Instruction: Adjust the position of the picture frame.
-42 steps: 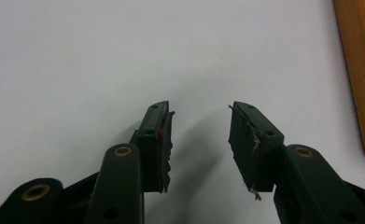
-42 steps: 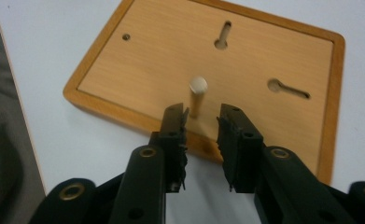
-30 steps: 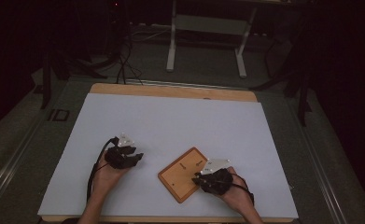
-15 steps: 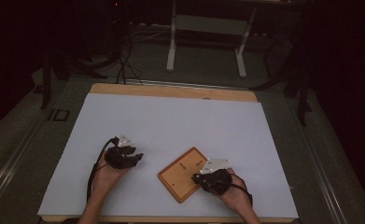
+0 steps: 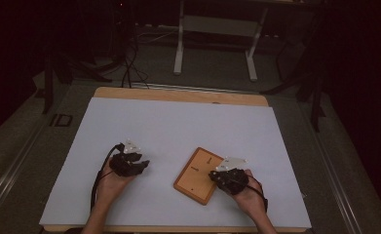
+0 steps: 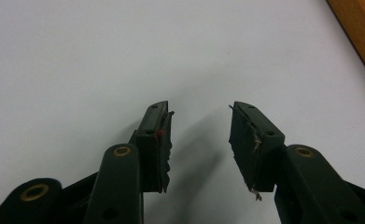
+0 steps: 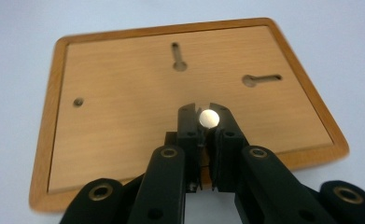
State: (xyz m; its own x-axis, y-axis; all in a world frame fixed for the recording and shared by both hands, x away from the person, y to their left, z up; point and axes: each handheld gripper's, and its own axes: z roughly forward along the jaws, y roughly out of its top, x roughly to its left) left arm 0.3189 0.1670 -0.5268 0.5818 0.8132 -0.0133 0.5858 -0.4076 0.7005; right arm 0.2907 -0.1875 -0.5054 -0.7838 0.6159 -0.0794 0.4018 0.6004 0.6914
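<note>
right gripper (image 7: 208, 111) hangs low over the wooden board (image 7: 138, 88), jaws just closing, clamped on a small silver disc (image 7: 208, 117); left gripper (image 6: 200, 125) rests apart, empty.

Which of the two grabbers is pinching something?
The right hand-held gripper. Its jaws pinch a small silver disc over the wooden board. The left hand-held gripper gapes, holding nothing.

High cam overhead, far; tong cams close, share board (image 5: 198, 175).
</note>
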